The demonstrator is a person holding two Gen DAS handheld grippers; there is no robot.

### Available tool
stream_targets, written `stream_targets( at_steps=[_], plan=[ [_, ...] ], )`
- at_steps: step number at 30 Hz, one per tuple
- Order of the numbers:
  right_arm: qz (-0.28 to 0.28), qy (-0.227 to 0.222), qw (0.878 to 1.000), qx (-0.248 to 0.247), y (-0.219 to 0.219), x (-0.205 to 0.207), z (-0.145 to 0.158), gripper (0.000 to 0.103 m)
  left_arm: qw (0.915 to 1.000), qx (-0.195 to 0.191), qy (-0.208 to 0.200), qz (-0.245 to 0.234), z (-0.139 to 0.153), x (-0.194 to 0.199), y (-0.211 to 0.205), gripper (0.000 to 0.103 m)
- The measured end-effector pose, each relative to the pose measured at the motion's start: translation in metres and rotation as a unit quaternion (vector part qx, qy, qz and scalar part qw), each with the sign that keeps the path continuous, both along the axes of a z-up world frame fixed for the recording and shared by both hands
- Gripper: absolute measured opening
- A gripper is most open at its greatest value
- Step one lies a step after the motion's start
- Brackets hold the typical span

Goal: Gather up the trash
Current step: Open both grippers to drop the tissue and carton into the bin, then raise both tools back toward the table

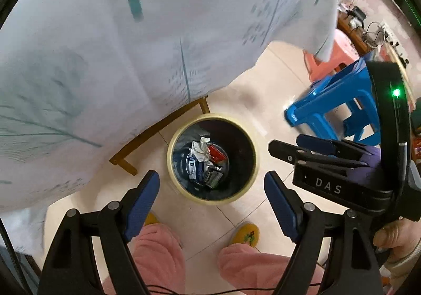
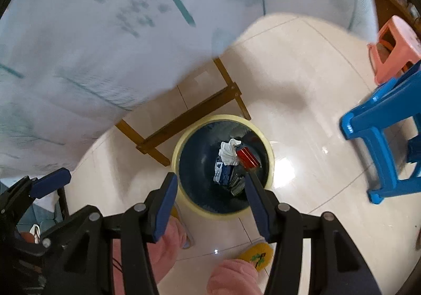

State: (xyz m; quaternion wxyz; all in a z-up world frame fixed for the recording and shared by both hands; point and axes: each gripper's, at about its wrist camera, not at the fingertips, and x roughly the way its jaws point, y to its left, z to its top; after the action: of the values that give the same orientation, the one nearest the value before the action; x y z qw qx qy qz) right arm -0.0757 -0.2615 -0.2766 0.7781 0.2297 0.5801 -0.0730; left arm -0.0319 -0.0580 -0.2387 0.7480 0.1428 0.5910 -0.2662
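A round bin with a cream rim [image 1: 184,189] stands on the tiled floor below both grippers; it also shows in the right wrist view [image 2: 268,147]. Inside lie a crumpled white tissue [image 1: 200,148] [image 2: 230,151], a red box [image 1: 217,154] [image 2: 248,158], and blue and grey wrappers [image 1: 200,171] [image 2: 225,176]. My left gripper [image 1: 211,193] is open and empty, held above the bin. My right gripper [image 2: 210,187] is open and empty above the bin; it shows in the left wrist view [image 1: 284,146] at the right.
A table draped in a white leaf-print cloth [image 1: 105,58] overhangs the bin on the left, with wooden legs [image 2: 158,142] beside it. A blue stool [image 1: 336,100] and a pink stool [image 2: 397,44] stand to the right. The person's pink trousers and yellow slippers [image 1: 247,233] are below.
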Motion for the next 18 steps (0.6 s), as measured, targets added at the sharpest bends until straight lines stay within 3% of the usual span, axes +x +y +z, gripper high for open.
stream_targets(
  at_steps=[6,13,18],
  plan=[
    [0.004,-0.003,1.0,-0.007,0.007,-0.013,0.064,0.054,0.9992,-0.021,-0.028,0.017,0.078,-0.003,0.015,0.08],
    [0.026,-0.045,0.998,-0.016,0.021,-0.02,0.148,0.054,0.9945,-0.048,-0.079,0.048,0.167,0.007,0.035,0.08],
    [0.046,-0.08,0.995,-0.033,0.032,-0.015,0.198,0.054,0.989,-0.07,-0.111,0.067,0.214,0.012,0.051,0.08]
  ],
)
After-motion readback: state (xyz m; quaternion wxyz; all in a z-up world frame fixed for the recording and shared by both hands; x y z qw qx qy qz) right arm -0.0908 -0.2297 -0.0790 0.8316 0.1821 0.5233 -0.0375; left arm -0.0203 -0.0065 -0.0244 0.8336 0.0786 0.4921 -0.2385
